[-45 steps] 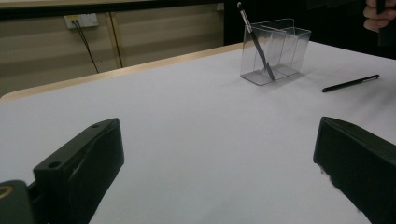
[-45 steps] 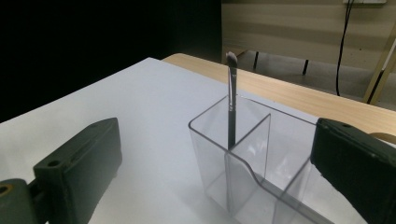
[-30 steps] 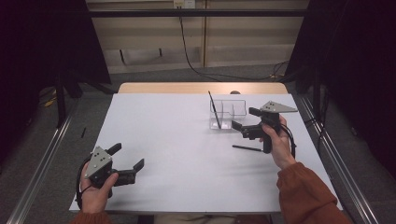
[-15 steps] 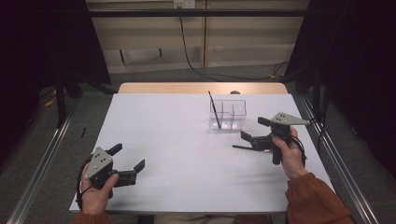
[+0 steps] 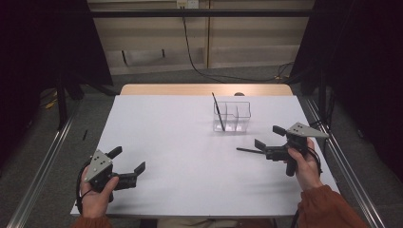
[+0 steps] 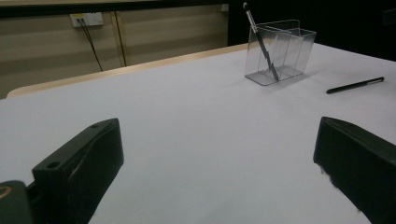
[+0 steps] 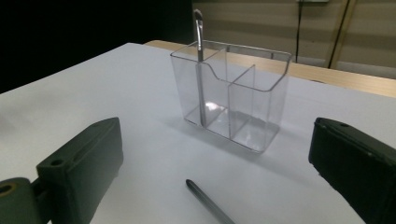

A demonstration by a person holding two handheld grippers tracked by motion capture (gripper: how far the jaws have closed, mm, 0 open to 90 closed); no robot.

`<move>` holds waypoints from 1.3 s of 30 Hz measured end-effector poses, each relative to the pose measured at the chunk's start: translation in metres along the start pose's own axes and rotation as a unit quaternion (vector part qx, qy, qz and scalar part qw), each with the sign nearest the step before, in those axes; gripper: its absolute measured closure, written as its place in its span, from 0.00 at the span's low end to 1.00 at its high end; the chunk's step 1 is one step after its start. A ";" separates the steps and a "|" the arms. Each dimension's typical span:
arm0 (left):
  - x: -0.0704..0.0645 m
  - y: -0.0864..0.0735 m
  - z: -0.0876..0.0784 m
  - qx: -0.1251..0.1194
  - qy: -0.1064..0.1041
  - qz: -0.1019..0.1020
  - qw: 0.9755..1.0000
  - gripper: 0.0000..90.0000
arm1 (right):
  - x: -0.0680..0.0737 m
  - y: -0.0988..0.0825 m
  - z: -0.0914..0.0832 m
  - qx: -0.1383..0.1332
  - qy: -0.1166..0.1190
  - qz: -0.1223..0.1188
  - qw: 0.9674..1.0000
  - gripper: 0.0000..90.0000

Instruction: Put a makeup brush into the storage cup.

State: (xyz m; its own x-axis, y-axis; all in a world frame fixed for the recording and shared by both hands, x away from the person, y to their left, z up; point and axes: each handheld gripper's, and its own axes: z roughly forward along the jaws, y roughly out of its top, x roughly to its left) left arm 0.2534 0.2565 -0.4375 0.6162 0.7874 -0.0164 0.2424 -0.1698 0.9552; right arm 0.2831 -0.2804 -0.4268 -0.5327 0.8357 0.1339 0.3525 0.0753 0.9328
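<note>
A clear plastic holder (image 5: 232, 116) with compartments stands on the white table, right of the middle. One dark pen (image 5: 218, 111) leans upright in its left compartment, also seen as the pen (image 7: 200, 60) and pen (image 6: 261, 42). A second dark pen (image 5: 248, 150) lies flat on the table, just in front of my right gripper (image 5: 267, 141), which is open. That lying pen (image 7: 210, 205) points in between the right jaws; it also appears as the pen (image 6: 355, 85). My left gripper (image 5: 127, 160) rests open near the front left, nothing between its jaws.
The white table top (image 5: 180, 142) has a wooden strip (image 5: 204, 89) along its far edge. Metal rails (image 5: 43, 166) run beside the table on both sides. A cable (image 5: 190, 42) hangs down the wall behind.
My right gripper has moved away from the holder toward the front right and dropped lower, coming in behind the lying pen. The left gripper has stayed put.
</note>
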 end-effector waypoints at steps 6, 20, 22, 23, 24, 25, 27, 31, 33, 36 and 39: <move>-0.003 0.001 0.000 0.000 -0.002 0.005 1.000 0.02 | -0.001 -0.011 -0.017 0.005 -0.009 -0.002 1.000 0.03; -0.005 -0.001 -0.006 -0.001 0.000 0.005 1.000 0.02 | -0.003 -0.031 -0.052 -0.008 -0.033 0.007 0.999 0.03; -0.005 -0.001 -0.008 -0.001 0.001 0.003 1.000 0.02 | -0.003 -0.034 -0.055 -0.006 -0.032 0.009 0.999 0.03; -0.005 -0.001 -0.008 -0.001 0.000 0.002 1.000 0.02 | -0.002 -0.035 -0.056 -0.005 -0.036 0.007 0.999 0.03; -0.005 -0.001 -0.008 -0.001 0.000 0.003 1.000 0.02 | -0.002 -0.036 -0.056 -0.004 -0.035 0.004 0.999 0.02; -0.004 -0.001 -0.008 -0.003 0.000 0.001 1.000 0.02 | -0.001 -0.037 -0.056 -0.002 -0.032 0.001 0.999 0.02; -0.004 -0.001 -0.008 -0.004 0.001 0.000 1.000 0.02 | 0.000 -0.036 -0.057 -0.004 -0.038 -0.003 0.999 0.03; -0.003 -0.001 -0.008 -0.004 0.003 0.000 1.000 0.02 | -0.001 -0.036 -0.055 -0.002 -0.030 -0.005 1.000 0.03; -0.003 -0.002 -0.007 -0.002 0.003 -0.002 1.000 0.02 | -0.001 -0.035 -0.055 -0.002 -0.025 -0.007 1.000 0.02; -0.002 -0.002 -0.006 0.001 0.002 0.002 1.000 0.02 | -0.002 -0.035 -0.053 0.000 -0.022 -0.009 1.000 0.02; -0.003 -0.001 -0.006 0.000 -0.001 0.002 1.000 0.02 | -0.002 -0.035 -0.053 0.000 -0.021 -0.007 1.000 0.02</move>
State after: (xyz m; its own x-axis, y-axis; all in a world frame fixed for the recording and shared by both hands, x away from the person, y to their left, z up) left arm 0.2466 0.2580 -0.4370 0.6179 0.7862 -0.0133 0.2409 -0.1732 0.9550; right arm 0.2308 -0.3139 -0.4421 -0.5047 0.8568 0.1058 0.3451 0.0880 0.9344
